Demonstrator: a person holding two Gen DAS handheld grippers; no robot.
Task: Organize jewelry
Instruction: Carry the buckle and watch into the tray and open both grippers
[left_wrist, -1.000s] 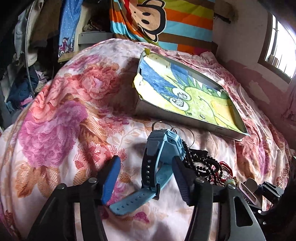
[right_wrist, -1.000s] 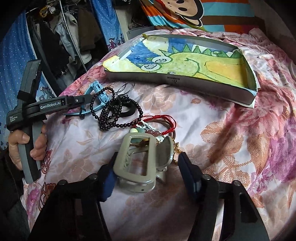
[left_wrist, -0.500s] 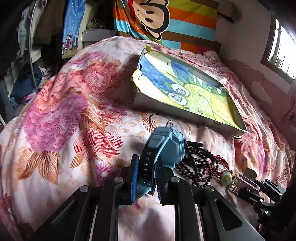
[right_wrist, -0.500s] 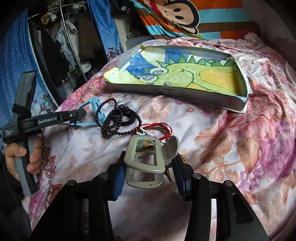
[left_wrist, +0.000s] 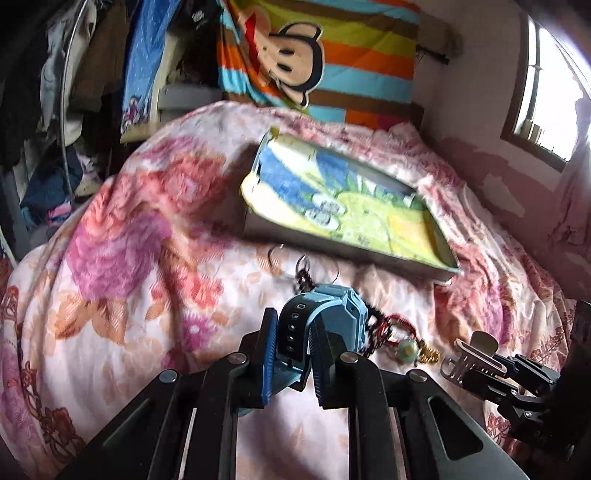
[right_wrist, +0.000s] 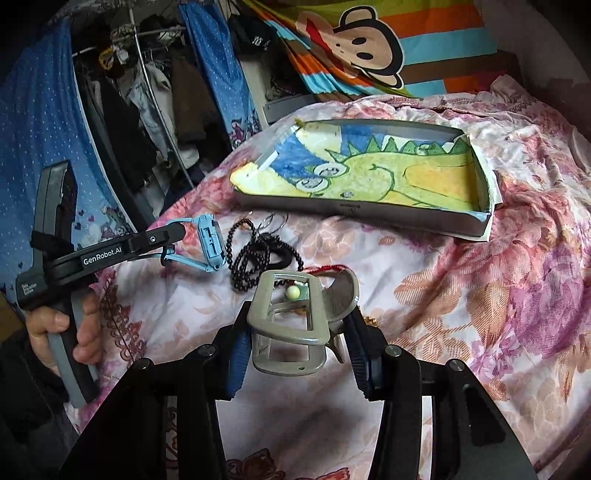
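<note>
My left gripper (left_wrist: 291, 343) is shut on a blue watch (left_wrist: 325, 314) by its strap and holds it above the flowered bedspread; it also shows in the right wrist view (right_wrist: 210, 240). My right gripper (right_wrist: 295, 350) is shut on a grey hair claw clip (right_wrist: 291, 325), lifted off the bed; the clip also shows in the left wrist view (left_wrist: 472, 358). A black bead necklace (right_wrist: 255, 258), a red cord bracelet (right_wrist: 328, 269) and a pale bead (right_wrist: 291, 292) lie on the bed. A shallow grey tray (right_wrist: 354, 206) lined with a dinosaur drawing lies beyond them.
The flowered bedspread (left_wrist: 129, 258) covers a rumpled bed. A striped monkey pillow (left_wrist: 314, 62) leans at the head. Hanging clothes and a rack (right_wrist: 140, 110) stand to the left. A wall with a window (left_wrist: 546, 92) is on the right.
Both grippers closed, the left on the watch strap, the right on the claw clip. Both items have been lifted off the bedspread, and both grippers have risen.
</note>
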